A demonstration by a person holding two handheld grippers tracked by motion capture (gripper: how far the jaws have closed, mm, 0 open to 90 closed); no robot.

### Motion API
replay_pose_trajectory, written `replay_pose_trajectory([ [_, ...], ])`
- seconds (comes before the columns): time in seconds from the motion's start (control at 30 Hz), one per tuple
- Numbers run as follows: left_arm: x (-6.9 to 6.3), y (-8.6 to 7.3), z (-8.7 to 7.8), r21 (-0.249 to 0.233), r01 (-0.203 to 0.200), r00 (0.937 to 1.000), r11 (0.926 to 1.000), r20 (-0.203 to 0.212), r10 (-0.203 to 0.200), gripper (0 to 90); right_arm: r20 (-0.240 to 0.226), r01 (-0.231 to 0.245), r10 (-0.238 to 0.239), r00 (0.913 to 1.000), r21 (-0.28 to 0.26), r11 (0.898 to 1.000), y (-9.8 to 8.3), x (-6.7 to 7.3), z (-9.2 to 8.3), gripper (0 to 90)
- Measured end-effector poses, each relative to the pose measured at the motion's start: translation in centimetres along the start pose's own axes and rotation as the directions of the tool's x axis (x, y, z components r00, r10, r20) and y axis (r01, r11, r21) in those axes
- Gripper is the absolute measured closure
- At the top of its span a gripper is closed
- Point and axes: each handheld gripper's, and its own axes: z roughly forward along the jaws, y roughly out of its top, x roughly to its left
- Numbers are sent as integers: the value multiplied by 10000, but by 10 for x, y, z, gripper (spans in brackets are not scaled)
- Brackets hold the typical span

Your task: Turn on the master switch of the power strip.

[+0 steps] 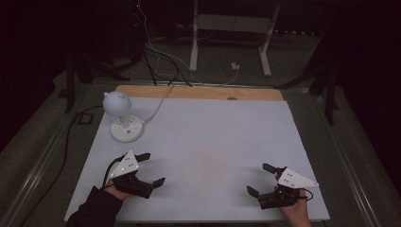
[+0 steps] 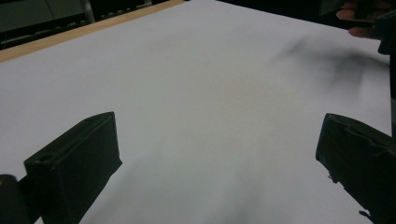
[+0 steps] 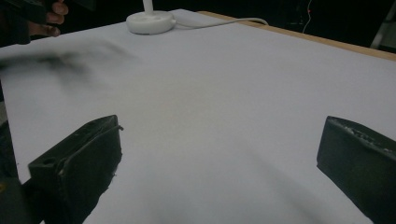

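Down at the near edge of the table, the left gripper [image 1: 150, 168] sits with its 2 black jaws spread wide and nothing between them, held by a hand in a dark sleeve [image 1: 97, 208]. In the left gripper view the same 2 jaws stand far apart over bare white surface. Across the table, well apart from it, the right gripper [image 1: 261, 179] is likewise spread, empty, its grey three-cornered plate on top, with a hand [image 1: 297, 212] behind it at the table's near edge. Its own view shows the 2 jaws wide apart above the sheet.

Beyond them lies the white table cover [image 1: 213, 137], with a wooden strip [image 1: 198, 92] along its far edge. Near the far-left corner stands a small white lamp [image 1: 122, 117] on a round base, its white cord [image 1: 161, 101] running off the far edge. Further back, the dim floor holds cables and a white table frame [image 1: 231, 35].
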Motion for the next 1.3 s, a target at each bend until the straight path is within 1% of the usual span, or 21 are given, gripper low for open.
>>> replay_pose_trajectory([
  [0.1,3,2,0,-13,78,9999,10000,-109,-78,2,-6,-16,16,10000,-26,10000,0,0,0,0],
  [0.17,5,4,-1,-10,67,9994,10000,-341,-67,2,-14,-29,29,10000,-31,10000,0,0,0,0],
  [0.2,7,5,-2,-45,118,9993,9999,-365,-120,2,-4,-24,24,10000,-35,10000,0,0,0,0],
  [0.23,9,6,-3,-33,188,9986,9998,-503,-189,2,2,-29,29,10000,-36,10000,0,0,0,0],
  [0.27,11,6,-3,-69,175,9981,9998,-582,-179,2,-4,-40,40,10000,-39,10000,0,0,0,0],
  [0.3,13,7,-4,-139,262,9976,9996,-638,-271,2,-4,-32,32,10000,-32,10000,0,0,0,0],
  [0.43,20,10,-5,-210,454,9939,9987,-1000,-473,2,-7,-23,23,10000,-40,10000,0,0,0,0],
  [0.67,28,14,-3,-258,586,9872,9979,-1468,-618,2,5,-61,61,10000,-58,10000,0,0,-1,0],
  [0.73,30,15,-2,-325,659,9830,9973,-1698,-704,2,1,-60,60,10000,-78,10000,0,0,-1,0],
  [0.83,35,17,-1,-375,803,9746,9961,-2068,-863,2,4,-67,67,10000,-74,10000,0,0,-1,0],
  [0.97,41,19,0,-357,942,9656,9949,-2400,-1000,2,8,-82,82,10000,-82,9999,0,-1,-1,0],
  [1.0,43,19,1,-381,970,9644,9946,-2434,-1034,2,15,-81,81,10000,-82,9999,0,0,-1,0],
  [1.07,46,20,1,-433,1030,9571,9937,-2676,-1108,2,8,-109,109,9999,-91,9999,0,0,-1,0],
  [1.1,48,20,2,-455,1091,9546,9930,-2739,-1174,2,14,-99,99,9999,-93,9999,0,0,-1,0],
  [1.17,50,20,3,-503,1132,9457,9923,-3010,-1231,2,16,-94,95,10000,-92,9999,0,-1,-1,0],
  [1.2,52,21,4,-471,1205,9428,9916,-3073,-1291,2,20,-92,92,10000,-89,9999,0,-1,-1,0],
  [1.23,54,21,5,-475,1261,9414,9909,-3093,-1346,3,22,-83,84,10000,-80,9999,0,0,-1,0],
  [1.3,56,21,6,-496,1278,9299,9906,-3412,-1370,2,19,-108,108,9999,-88,9999,0,0,-1,0],
])
